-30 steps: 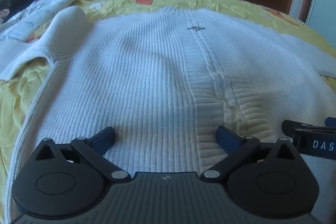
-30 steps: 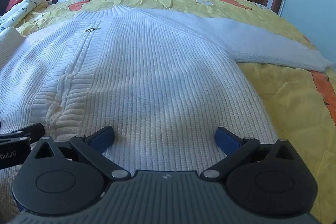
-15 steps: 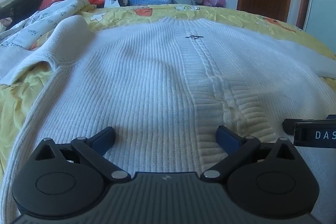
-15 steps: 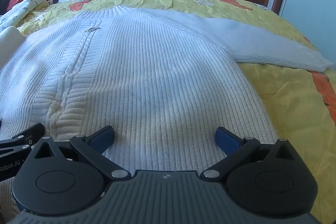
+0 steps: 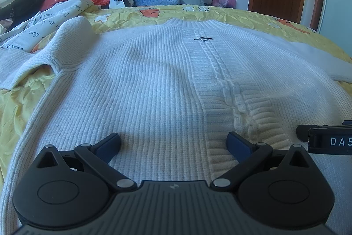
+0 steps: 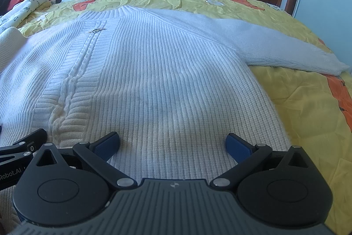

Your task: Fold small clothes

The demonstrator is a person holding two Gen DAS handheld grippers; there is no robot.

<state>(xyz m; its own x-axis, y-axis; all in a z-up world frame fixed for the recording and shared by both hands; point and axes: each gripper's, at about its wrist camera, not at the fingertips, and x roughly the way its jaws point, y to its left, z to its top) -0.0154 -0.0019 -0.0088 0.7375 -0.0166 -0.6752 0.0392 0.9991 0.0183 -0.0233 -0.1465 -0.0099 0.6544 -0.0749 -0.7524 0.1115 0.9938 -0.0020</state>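
A white knit sweater point(image 5: 154, 85) lies flat, front up, on the yellow bedspread point(image 6: 303, 107), its collar toward 12 o'clock. The left tongs point(image 5: 173, 143) and right tongs point(image 6: 172, 142) sit low and level side by side over its hem at 6 o'clock, both spread wide, gripping nothing.

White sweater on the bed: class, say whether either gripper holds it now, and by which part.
Nothing is held. The left gripper and right gripper are both open over the white sweater near its hem.
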